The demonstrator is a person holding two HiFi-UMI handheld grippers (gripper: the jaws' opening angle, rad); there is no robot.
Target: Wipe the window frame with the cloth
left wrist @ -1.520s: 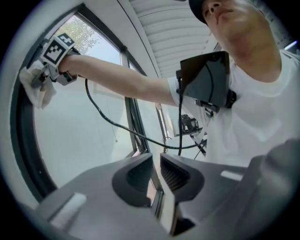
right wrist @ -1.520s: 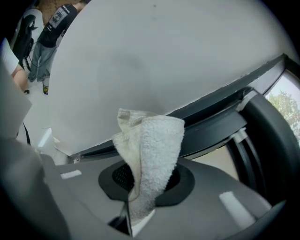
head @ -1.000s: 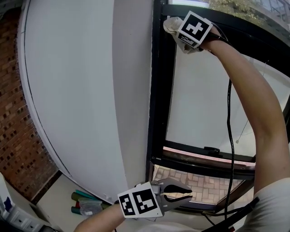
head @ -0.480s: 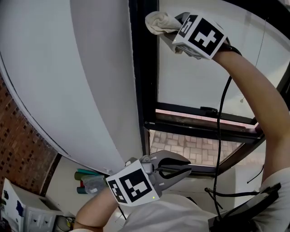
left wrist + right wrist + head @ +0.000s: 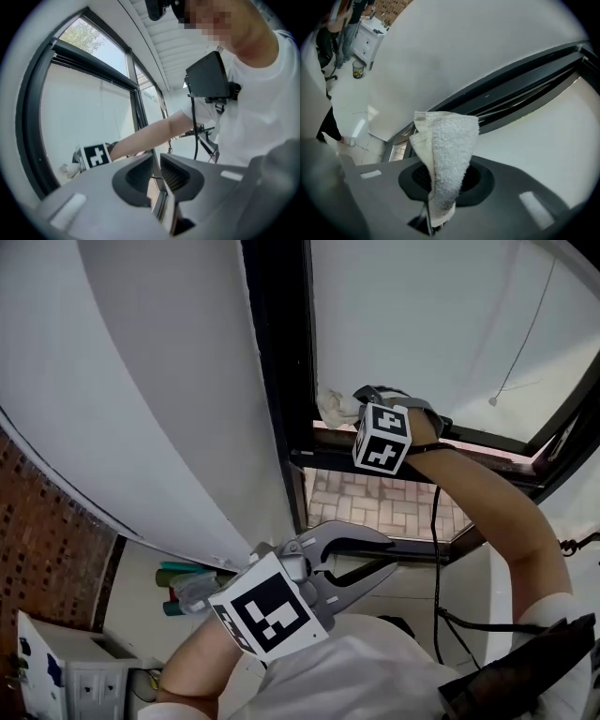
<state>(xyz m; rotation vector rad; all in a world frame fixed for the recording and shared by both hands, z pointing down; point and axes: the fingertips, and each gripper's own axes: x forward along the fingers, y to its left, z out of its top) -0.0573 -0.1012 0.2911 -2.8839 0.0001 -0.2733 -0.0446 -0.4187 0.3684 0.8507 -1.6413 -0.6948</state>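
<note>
1. The right gripper (image 5: 351,409) is clamping one end of the white terry cloth (image 5: 446,154). The loose bunch is pressing into the corner where the upright of the black window frame (image 5: 279,352) meets its lower crossbar.
2. The left gripper (image 5: 380,559) is idling below the window frame, its jaws together on nothing.
3. The cloth is pinched only by a narrow end, so dragging it hard along the window frame risks pulling it free. That would likely leave bare jaws scraping the frame.
4. The black cable (image 5: 436,521) is trailing below the window frame and could be snagging on a longer sweep.
5. A second ago the right gripper was working near the top of the upright; it is now down at the bottom corner.
</note>
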